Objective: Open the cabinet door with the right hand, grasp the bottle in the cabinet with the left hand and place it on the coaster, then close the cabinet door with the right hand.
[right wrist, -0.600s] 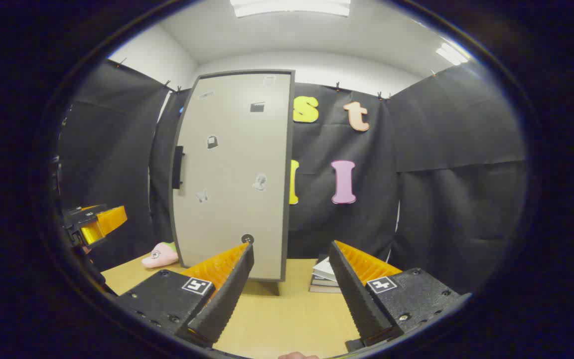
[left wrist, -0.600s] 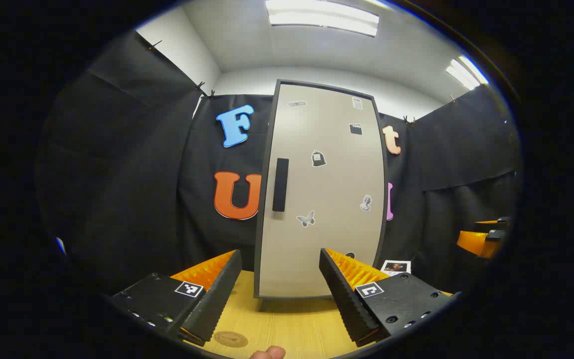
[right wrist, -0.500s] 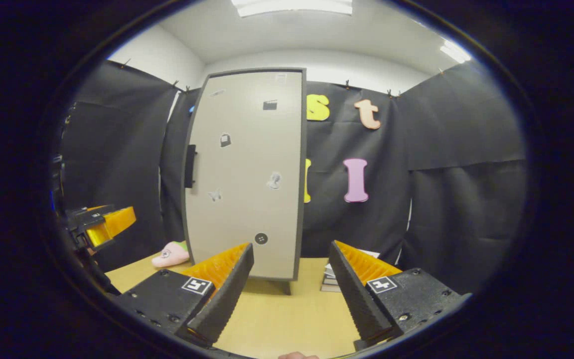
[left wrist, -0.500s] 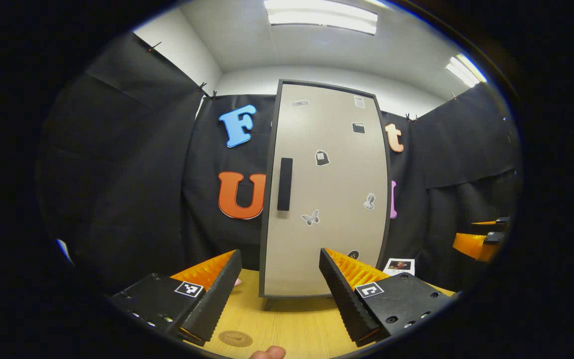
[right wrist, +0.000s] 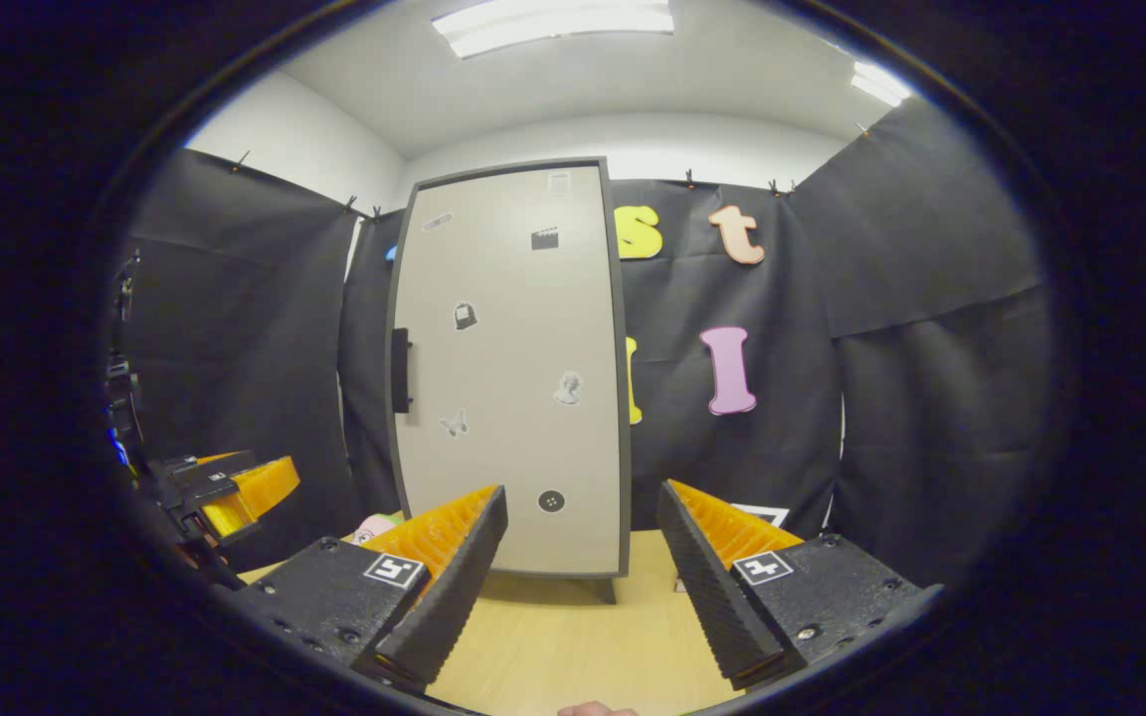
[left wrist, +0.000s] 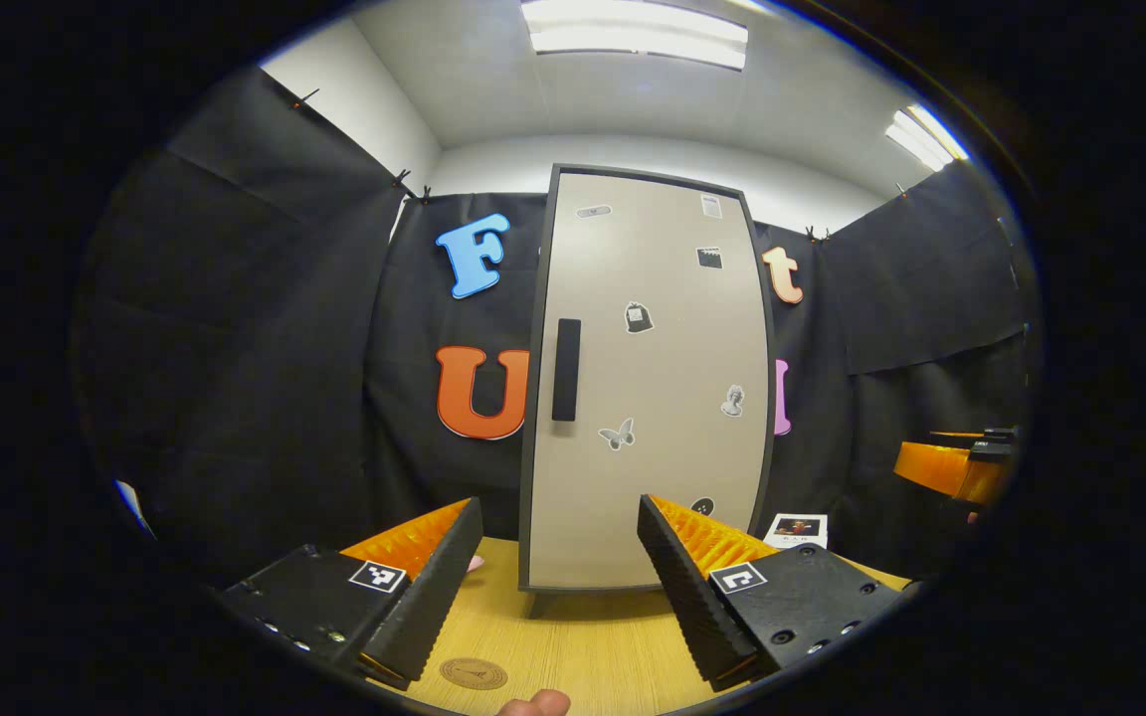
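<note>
Grey cabinet door (right wrist: 508,368) shut; both grippers, right (right wrist: 578,572) and left (left wrist: 553,582), spread and empty. Risk: right gripper slips off the slim handle (right wrist: 400,370).

A wooden table (left wrist: 593,651) carries the closed cabinet (left wrist: 648,398) and a round coaster (left wrist: 474,673).

Tall grey cabinet door (left wrist: 648,388) is closed, so anything inside is hidden. Small stickers (left wrist: 638,316) on it too small to make out. Ahead of the right jaws, a pink soft object (right wrist: 374,525) is mostly hidden behind the near finger (unclear what). Stacked items (left wrist: 794,530) beside the cabinet partly hidden.
</note>
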`<move>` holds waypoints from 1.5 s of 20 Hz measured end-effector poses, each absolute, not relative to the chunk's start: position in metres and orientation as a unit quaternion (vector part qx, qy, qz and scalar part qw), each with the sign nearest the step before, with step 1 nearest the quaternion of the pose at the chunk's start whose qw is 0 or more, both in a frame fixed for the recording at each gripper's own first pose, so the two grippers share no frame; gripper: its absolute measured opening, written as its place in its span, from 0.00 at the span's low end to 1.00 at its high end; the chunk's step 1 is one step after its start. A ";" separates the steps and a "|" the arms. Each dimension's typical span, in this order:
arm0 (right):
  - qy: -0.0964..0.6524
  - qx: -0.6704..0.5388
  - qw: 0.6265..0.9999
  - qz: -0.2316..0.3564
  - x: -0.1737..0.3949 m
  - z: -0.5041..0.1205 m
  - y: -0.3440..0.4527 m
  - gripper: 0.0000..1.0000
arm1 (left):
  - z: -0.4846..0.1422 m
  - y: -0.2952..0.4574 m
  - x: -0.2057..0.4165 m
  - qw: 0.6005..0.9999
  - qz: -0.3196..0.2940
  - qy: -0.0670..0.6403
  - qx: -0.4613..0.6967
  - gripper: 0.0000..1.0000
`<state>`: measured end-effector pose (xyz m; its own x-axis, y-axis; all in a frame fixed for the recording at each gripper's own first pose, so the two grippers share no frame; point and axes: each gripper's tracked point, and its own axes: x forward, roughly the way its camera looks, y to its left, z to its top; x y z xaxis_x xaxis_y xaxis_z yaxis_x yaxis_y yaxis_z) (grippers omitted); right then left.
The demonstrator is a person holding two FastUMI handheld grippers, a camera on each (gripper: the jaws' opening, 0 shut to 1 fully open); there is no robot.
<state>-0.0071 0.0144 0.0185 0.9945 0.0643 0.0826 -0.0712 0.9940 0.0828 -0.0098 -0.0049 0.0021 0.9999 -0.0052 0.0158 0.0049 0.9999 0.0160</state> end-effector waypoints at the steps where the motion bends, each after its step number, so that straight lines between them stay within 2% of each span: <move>1: -0.043 0.045 0.998 0.029 -0.009 0.018 0.012 0.98 | 0.003 -0.008 -0.011 1.000 -0.007 -0.008 0.009 0.95; 9: -0.042 0.043 0.998 0.015 -0.019 0.013 0.003 0.98 | 0.002 -0.021 -0.012 1.000 -0.027 -0.013 0.002 0.95; 30: -0.039 0.043 0.998 0.025 -0.010 0.011 0.006 0.98 | -0.008 -0.014 -0.006 1.000 -0.018 -0.004 0.003 0.95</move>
